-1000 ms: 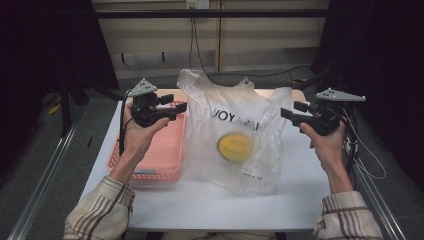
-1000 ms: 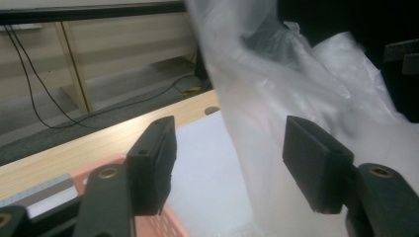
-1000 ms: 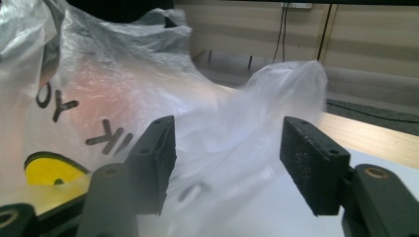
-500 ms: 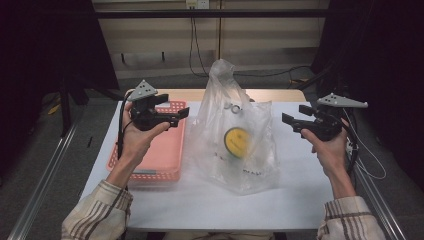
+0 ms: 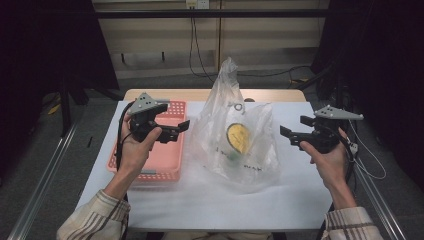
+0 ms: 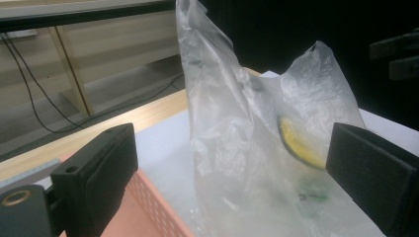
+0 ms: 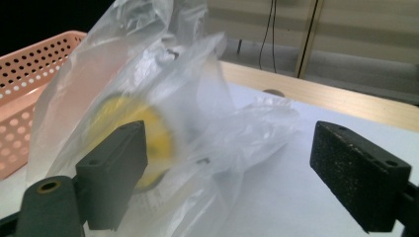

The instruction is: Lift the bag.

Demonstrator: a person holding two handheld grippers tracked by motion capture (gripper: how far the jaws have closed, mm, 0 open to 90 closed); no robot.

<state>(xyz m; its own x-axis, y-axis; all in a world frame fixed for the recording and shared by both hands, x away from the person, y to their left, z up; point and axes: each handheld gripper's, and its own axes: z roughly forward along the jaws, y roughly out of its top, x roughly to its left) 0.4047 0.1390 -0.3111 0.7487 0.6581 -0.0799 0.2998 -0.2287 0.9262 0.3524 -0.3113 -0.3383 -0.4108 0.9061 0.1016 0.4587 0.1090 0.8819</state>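
Clear plastic bag (image 5: pixel 235 135) with yellow round item (image 5: pixel 239 137) stood mid-table, released. Left tool (image 5: pixel 181 127) and right tool (image 5: pixel 285 132) just spread, nothing pinched. Pink basket (image 5: pixel 167 160) at table's left edge.

Yellow round object (image 5: pixel 238 138): veiled by the clear plastic bag (image 5: pixel 235 145), blurred in the right gripper view, what it is cannot be told
Bag print: dark letters crumpled, unreadable
Green patch low in the bag (image 6: pixel 311 196): too hazy to name
Pink basket (image 5: pixel 172 160): near part beneath the left gripper (image 5: pixel 172 131) covered by hand and forearm, cut off at the left gripper view's lower edge
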